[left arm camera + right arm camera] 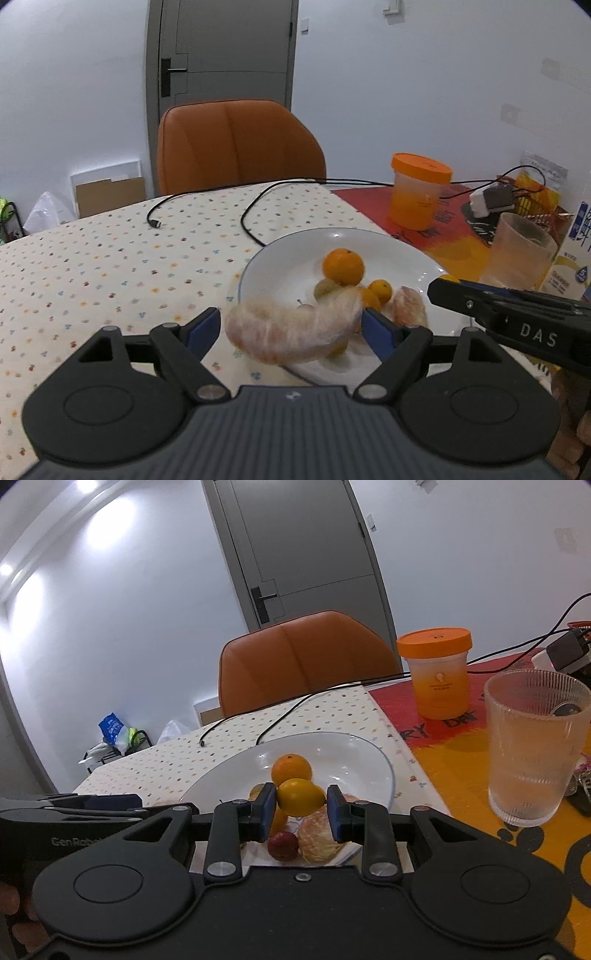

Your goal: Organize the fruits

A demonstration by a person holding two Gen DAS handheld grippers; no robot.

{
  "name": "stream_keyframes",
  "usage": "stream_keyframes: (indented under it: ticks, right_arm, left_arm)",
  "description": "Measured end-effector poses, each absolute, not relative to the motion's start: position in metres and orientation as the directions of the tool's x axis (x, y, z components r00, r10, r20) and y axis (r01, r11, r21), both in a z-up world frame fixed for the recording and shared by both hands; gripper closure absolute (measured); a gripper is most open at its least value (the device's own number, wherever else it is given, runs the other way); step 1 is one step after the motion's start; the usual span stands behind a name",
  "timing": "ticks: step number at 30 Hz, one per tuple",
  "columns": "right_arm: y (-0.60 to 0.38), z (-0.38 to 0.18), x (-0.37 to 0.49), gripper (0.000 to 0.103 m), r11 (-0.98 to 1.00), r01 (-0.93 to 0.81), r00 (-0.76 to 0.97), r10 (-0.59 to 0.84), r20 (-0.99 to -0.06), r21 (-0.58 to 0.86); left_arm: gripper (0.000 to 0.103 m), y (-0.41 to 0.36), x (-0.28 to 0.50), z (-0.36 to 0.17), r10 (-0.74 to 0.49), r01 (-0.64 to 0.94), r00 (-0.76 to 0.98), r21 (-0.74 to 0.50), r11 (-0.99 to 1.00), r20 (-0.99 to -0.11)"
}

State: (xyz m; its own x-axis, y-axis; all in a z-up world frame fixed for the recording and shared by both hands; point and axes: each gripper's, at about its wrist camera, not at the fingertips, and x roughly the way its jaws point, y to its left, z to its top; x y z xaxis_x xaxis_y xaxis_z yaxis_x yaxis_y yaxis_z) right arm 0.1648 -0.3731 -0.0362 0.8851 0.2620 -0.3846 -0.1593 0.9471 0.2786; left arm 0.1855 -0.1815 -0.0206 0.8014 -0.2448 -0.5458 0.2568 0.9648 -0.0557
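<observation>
Fingers of the left gripper [291,325] are clamping a peeled segment [291,332] just over the near rim of the plate [280,258]; it is looking soft and blurred, so squeezing could be crushing it, or it could be slipping out onto the cloth; its right end is hiding one finger's pad. Right gripper [301,808] is pinching a lemon [300,797] by its tips above the plate; being round, it could be rolling free; fruit beneath it is partly hidden.
</observation>
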Motion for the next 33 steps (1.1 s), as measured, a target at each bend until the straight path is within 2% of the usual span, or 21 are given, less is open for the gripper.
stream_keyframes:
  ticks: [20, 21, 23, 25, 29, 33]
  right_arm:
    - [-0.366, -0.014, 0.192, 0.073, 0.972, -0.158, 0.887, 0.216, -0.409, 0.172]
    - [-0.366, -0.013, 0.195, 0.069, 0.973, -0.155, 0.89, 0.213, -0.404, 0.172]
    - [-0.367, -0.012, 0.197, 0.047, 0.976, -0.129, 0.894, 0.192, -0.405, 0.177]
    - [-0.366, -0.011, 0.194, 0.045, 0.976, -0.131, 0.898, 0.192, -0.396, 0.176]
    - [-0.364, -0.01, 0.182, 0.028, 0.975, -0.121, 0.901, 0.187, -0.391, 0.187]
    - [-0.358, -0.009, 0.167, 0.019, 0.968, -0.137, 0.898, 0.212, -0.386, 0.212]
  left_arm:
    - [0.019, -0.135, 0.185, -0.021, -0.14, 0.123, 0.818, -0.069, 0.99, -0.558]
    - [0.019, -0.131, 0.185, -0.021, -0.134, 0.113, 0.818, -0.071, 0.991, -0.56]
    - [0.019, -0.125, 0.184, -0.021, -0.123, 0.097, 0.819, -0.076, 0.992, -0.56]
    - [0.019, -0.118, 0.183, -0.02, -0.11, 0.079, 0.821, -0.079, 0.994, -0.56]
    - [0.015, -0.103, 0.179, -0.018, -0.089, 0.047, 0.825, -0.09, 0.995, -0.558]
    - [0.01, -0.091, 0.174, -0.017, -0.077, 0.022, 0.826, -0.105, 0.994, -0.558]
